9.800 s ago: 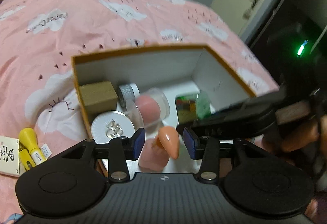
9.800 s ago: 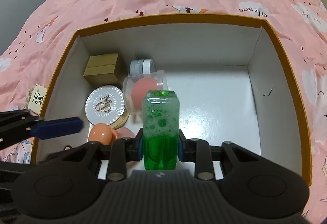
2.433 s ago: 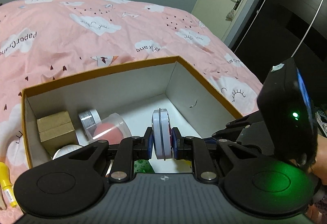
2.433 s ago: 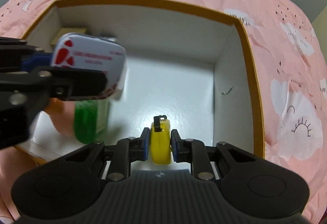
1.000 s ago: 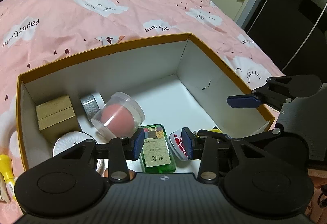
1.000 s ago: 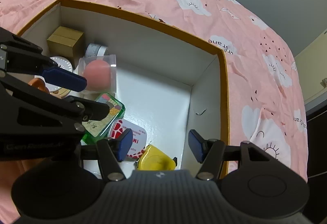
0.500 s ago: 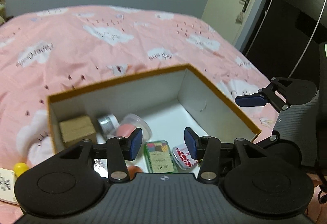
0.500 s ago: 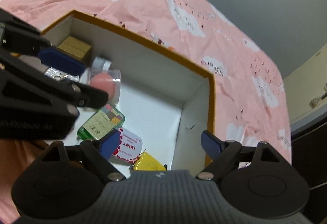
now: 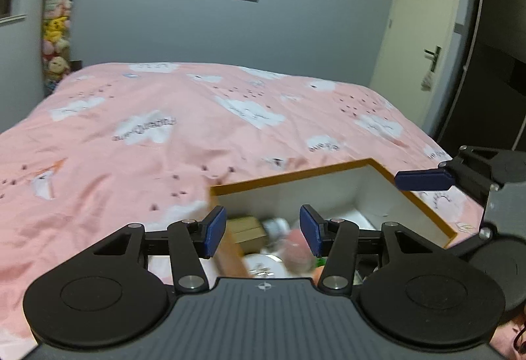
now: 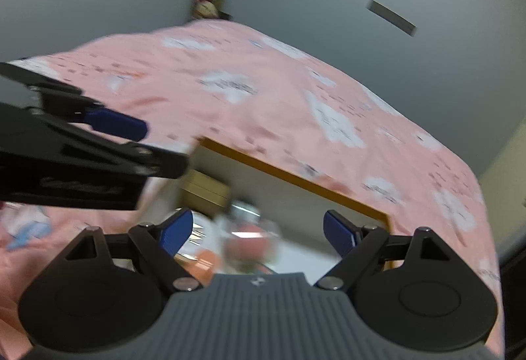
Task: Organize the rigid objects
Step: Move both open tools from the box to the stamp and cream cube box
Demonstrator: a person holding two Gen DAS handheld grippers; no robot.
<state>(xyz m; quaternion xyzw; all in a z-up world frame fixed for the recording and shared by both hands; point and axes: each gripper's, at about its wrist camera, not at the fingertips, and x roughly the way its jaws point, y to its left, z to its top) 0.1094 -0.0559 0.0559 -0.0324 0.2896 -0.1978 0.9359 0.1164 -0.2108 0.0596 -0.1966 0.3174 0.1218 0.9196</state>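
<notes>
We hold the left gripper (image 9: 262, 230) above the near left corner of the box (image 9: 296, 176), its blue pads parted and opening wider, with nothing between them. Our right gripper (image 10: 258, 232) hangs over the box's near side with its pads spread very wide, and it too grips nothing. From the left camera, the right gripper's blue pad shows at the far right, above the box's right wall; from the right camera, the left gripper crosses the left side of the view. The box is white inside with an orange rim, and it sits on a pink bedspread (image 9: 164, 136) printed with white clouds. Inside it, toward the left end, we can see a tan carton (image 9: 245, 230) against the left wall, a small silver jar (image 9: 277, 224) beside it, a clear cup holding something pink (image 10: 251, 245), and a round silvery lid (image 9: 263, 264) nearer to us; a bit of green (image 9: 320, 261) peeks out behind the left gripper's right finger. Both views are blurred, so we cannot make out the finer details of these things. Far off stand a grey wall, a pale door (image 9: 424, 41) on the right, and a column of plush toys (image 9: 56, 28) on the left.
</notes>
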